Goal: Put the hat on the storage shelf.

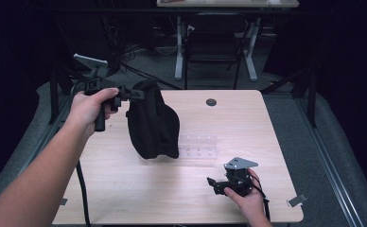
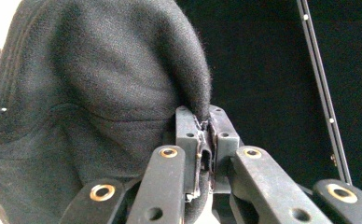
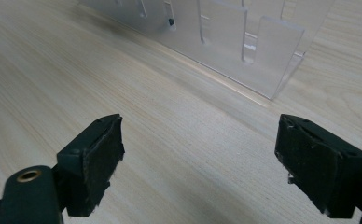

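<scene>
Left gripper [image 1: 133, 94] clamped on fold of black fabric bag [image 1: 152, 122], which hangs above the table [image 1: 125, 184], beside clear acrylic rack [image 1: 198, 145]. Right gripper [image 1: 213, 184] jaws wide apart, nothing between them, low over the wood near the rack.

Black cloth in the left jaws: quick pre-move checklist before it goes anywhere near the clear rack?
1. Left gripper shut on the black cloth: ok, an edge is pinched between the pads.
2. Cloth off the table: cannot tell, its lower end hangs close to the wood.
3. Clear rack standing free: not ok, the cloth hides its left end in the high view.
4. Right gripper open and holding nothing: ok, jaws wide over bare wood.
5. Right gripper apart from the rack: ok, a gap of table lies between them.
</scene>
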The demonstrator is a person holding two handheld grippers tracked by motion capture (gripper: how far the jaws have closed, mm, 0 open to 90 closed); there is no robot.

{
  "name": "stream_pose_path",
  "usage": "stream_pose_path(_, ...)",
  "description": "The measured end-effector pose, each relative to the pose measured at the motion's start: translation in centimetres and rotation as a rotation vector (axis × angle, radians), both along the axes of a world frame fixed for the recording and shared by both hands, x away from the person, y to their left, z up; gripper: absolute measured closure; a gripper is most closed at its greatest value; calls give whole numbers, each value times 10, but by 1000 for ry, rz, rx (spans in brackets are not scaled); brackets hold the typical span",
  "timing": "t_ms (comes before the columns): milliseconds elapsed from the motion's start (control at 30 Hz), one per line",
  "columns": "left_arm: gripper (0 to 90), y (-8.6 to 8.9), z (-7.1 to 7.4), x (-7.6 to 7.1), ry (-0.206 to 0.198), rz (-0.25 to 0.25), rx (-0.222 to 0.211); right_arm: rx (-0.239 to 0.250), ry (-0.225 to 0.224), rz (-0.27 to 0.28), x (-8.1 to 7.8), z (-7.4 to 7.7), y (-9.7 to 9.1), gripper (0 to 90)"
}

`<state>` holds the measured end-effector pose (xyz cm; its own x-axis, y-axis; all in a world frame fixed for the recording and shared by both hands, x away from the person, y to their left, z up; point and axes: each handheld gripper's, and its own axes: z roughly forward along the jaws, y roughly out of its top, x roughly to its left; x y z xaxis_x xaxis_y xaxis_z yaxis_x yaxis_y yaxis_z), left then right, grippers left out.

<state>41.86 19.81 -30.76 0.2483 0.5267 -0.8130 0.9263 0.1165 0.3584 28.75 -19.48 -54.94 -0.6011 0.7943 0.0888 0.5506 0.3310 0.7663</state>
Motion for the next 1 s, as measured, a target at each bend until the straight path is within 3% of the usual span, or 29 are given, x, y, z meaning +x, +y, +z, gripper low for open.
stream_pose_path(333, 851, -14, 2, 5, -6, -3, 20, 33, 8, 8, 1, 2, 0, 156)
stream_pose_path(500, 851, -20, 2, 7, -13, 0, 24, 77, 28, 7, 3, 3, 1, 156)
stream_pose_path(700, 850, -22, 3, 12, -19, 20, 39, 98, 39, 7, 5, 7, 2, 154)
stream_pose_path(800, 850, -24, 1, 13, -19, 27, 34, 138, 39, 1, 6, 12, 3, 139)
stream_pose_path(933, 850, -27, 1, 13, -23, 15, 29, 205, 7, 18, 5, 21, 3, 69)
stream_pose_path(1000, 850, -29, 1, 14, -26, 19, 30, 164, -26, -1, 4, 26, 7, 76)
